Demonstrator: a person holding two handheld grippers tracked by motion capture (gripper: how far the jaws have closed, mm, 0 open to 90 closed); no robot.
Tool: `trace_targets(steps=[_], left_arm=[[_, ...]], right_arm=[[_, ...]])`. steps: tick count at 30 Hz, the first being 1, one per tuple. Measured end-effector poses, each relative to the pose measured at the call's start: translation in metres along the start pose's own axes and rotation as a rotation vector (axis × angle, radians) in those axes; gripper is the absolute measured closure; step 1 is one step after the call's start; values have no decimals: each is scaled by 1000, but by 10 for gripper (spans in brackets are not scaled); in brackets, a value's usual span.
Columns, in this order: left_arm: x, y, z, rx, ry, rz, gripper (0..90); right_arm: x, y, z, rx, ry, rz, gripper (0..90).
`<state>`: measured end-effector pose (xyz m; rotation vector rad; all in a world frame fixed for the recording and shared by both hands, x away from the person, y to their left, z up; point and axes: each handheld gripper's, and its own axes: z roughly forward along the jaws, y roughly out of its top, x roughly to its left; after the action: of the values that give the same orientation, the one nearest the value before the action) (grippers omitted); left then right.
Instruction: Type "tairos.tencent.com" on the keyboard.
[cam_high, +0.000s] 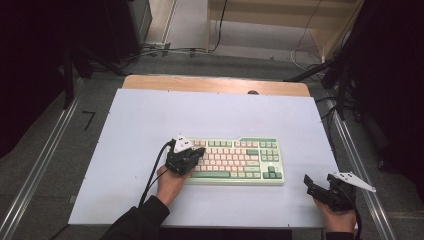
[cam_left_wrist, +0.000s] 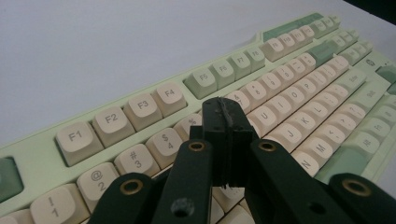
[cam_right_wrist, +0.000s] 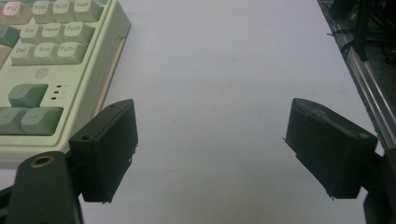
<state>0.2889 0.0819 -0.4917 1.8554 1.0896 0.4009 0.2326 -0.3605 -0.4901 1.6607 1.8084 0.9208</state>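
Two grippers in play. Left gripper (cam_high: 199, 151), jaws together, tip over the keyboard (cam_high: 235, 161) mid-table, poised around the number row; contact unclear. No key visibly down. Right gripper (cam_high: 316, 187), jaws apart, idles beside it.

The left gripper (cam_high: 197, 151) hides the keyboard's (cam_high: 240, 159) left end; its far legends blur beyond reading.

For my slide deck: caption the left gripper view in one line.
Shut left tongs poised over the number row of a green-and-cream keyboard on a white table.
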Motion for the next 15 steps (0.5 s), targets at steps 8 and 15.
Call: trace_targets(steps=[8, 15], left_arm=[[-3, -1, 6, 32, -4, 10, 900], [-4, -1, 7, 42, -1, 6, 900]], right_arm=[[0, 0, 0, 2, -2, 0, 152], [0, 0, 1, 5, -5, -4, 152]])
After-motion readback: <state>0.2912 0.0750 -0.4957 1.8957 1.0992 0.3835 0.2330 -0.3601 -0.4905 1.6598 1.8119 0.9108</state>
